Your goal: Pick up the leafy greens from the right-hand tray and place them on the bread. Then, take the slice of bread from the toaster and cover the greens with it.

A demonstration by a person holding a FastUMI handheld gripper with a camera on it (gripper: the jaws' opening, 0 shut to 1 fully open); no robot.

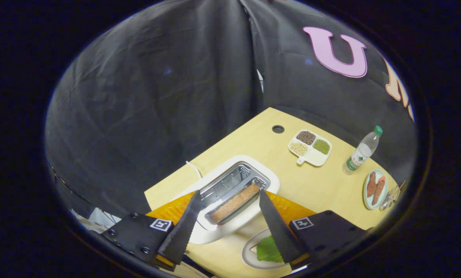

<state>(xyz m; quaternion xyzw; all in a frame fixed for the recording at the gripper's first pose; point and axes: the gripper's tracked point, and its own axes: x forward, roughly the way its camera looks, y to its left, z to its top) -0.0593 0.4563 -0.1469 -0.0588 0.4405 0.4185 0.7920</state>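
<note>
From the gripper view, a wooden table [323, 185] stands against the booth's dark cloth wall. A round hole [278, 129] is cut in the tabletop near its far corner. Just beside it sits a white divided dish [310, 148] with three small heaps of grains or beans and one bare compartment. Further to the right stands a clear plastic bottle [361, 151] with a green cap, upright. Near it lies a pale plate [375, 189] with two reddish-brown sausages on it, and what seems to be cutlery rests just past that plate, though it is too blurred to be sure.

A white toaster [236, 193] stands on an orange mat [292, 210], with a thin white cord trailing off behind it. It has two slots: the farther one shows bare wire, and the nearer one holds the slice of bread [235, 201], its brown edge level with the top of the slot.

The gripper [227, 200] hangs above the toaster with its fingers spread wide and nothing between the pads. The bread lies between the two fingertips, one tip on each side of the near slot, apart from it. Nothing stands between the fingers and the bread.

Below the right finger, nearer than the toaster, a white plate [249, 253] carries bread with the leafy greens [269, 249] lying on top, partly hidden by that finger.
</note>
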